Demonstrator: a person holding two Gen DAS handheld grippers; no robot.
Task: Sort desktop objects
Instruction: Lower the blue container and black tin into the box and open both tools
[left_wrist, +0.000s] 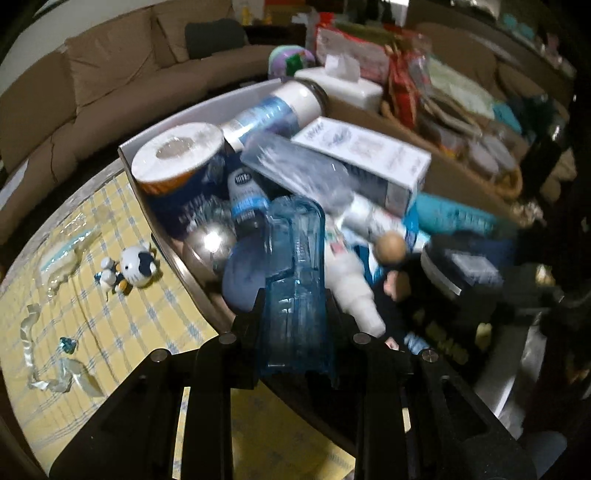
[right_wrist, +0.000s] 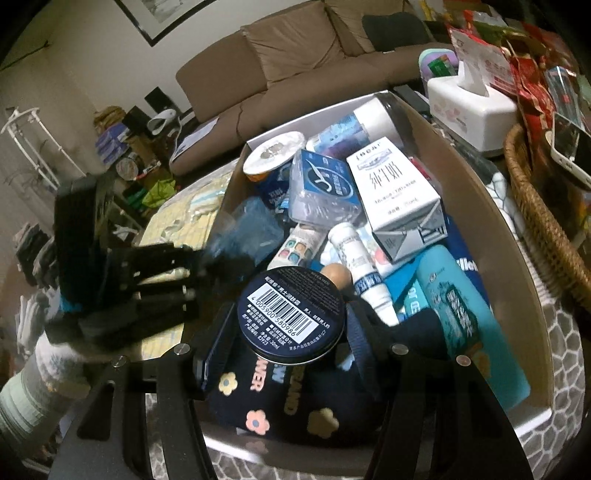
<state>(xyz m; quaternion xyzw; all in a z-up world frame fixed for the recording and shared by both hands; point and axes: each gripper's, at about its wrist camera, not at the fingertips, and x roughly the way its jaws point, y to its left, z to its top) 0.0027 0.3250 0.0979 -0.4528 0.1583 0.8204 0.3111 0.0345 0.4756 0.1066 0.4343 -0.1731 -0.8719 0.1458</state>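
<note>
**Blue plastic and a navy tin both held over the crowded box**

Blue translucent plastic, a ribbed case (left_wrist: 295, 288), sits clamped between the narrow-set fingers of the left tool (left_wrist: 295, 314), hanging above the near end of the cardboard box (right_wrist: 491, 206). Only the left wrist view shows this grip clearly; in the right wrist view the left tool is a dark blur at the box's left wall.

The right tool (right_wrist: 291, 317) grips a round navy tin (right_wrist: 291, 314) at medium width, its barcoded underside facing up, over a dark flowered cloth (right_wrist: 295, 398). That label shows only in the right wrist view.

Inside the box lie a white milk carton (right_wrist: 395, 195), a teal bottle (right_wrist: 469, 317), a paper-lidded cup (left_wrist: 181, 155) and other toiletries.

The left wrist view alone shows the yellow checked bench cloth (left_wrist: 110, 295) with a small cat figurine (left_wrist: 136, 266) standing beside the box.

A white tissue box (right_wrist: 476, 107) stands beyond the box.
</note>
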